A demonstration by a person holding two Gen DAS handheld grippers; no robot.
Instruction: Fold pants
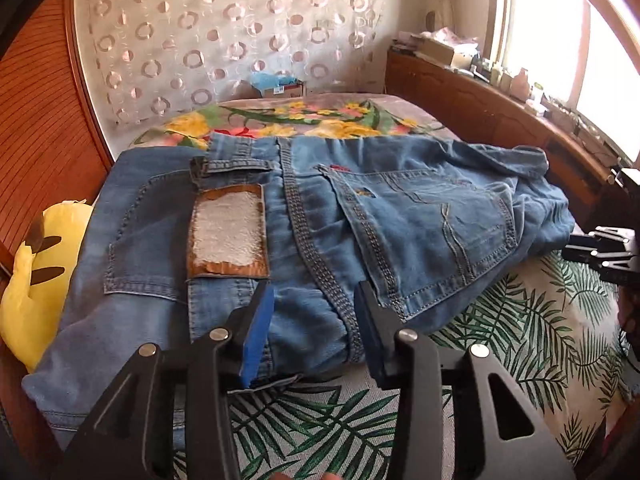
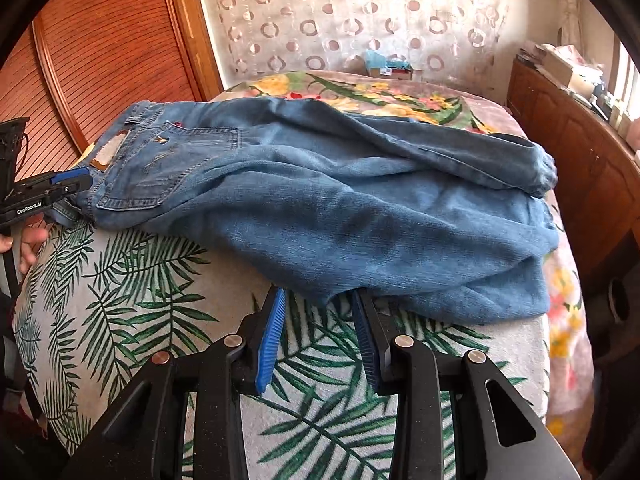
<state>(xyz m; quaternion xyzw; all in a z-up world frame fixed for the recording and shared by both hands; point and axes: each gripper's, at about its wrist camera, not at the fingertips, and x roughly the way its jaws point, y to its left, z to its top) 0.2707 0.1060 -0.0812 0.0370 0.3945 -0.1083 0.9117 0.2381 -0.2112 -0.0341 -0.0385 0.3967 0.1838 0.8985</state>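
While the jeans [image 2: 320,200] lie folded across the leaf-print sheet [image 2: 140,300], the left claw [image 1: 316,320] stands spread at their waistband, the near edge of the denim between its blue pads [image 1: 258,336]. The right claw [image 2: 320,320] is spread too, just before the near fold edge, its tips close to the cloth.

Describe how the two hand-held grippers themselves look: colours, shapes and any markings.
The left hand-held gripper and right hand-held gripper are matte black, with angular linkage arms joined by round silver rivets. Each finger carries a ribbed blue pad. Seen from the right wrist view, the left one bears white "GenRobot.AI" lettering.
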